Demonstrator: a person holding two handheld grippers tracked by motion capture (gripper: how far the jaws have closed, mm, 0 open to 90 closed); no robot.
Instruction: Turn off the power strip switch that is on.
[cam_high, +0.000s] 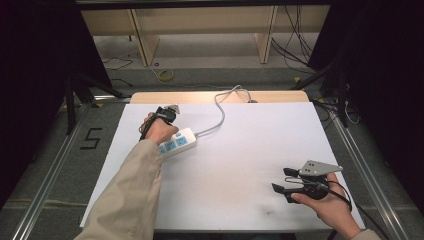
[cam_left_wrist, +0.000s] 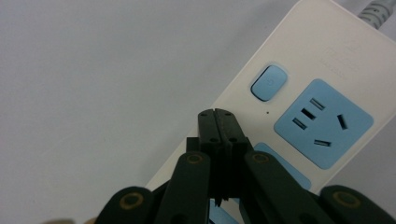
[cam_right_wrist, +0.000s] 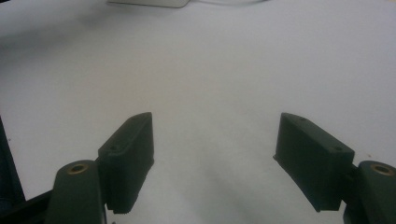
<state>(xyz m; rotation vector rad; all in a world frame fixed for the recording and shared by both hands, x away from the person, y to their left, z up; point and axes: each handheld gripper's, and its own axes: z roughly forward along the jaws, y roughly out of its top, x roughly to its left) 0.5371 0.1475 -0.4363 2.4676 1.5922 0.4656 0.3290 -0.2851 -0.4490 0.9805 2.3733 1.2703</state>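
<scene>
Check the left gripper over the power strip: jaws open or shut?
Shut. In the left gripper view the left gripper has its two black jaws pressed together with no gap, empty, tips over the power strip near its blue switch.

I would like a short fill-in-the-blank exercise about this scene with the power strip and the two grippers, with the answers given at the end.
1. The jaws of the left gripper are ____, with nothing between them.
2. The jaws of the right gripper are ____, above the bare white table.
3. On the power strip, the switch button and the sockets are ____ in colour.
4. The closed tips of the left gripper are over the power strip, beside its ____.

Answers: shut; open; blue; switch button
</scene>
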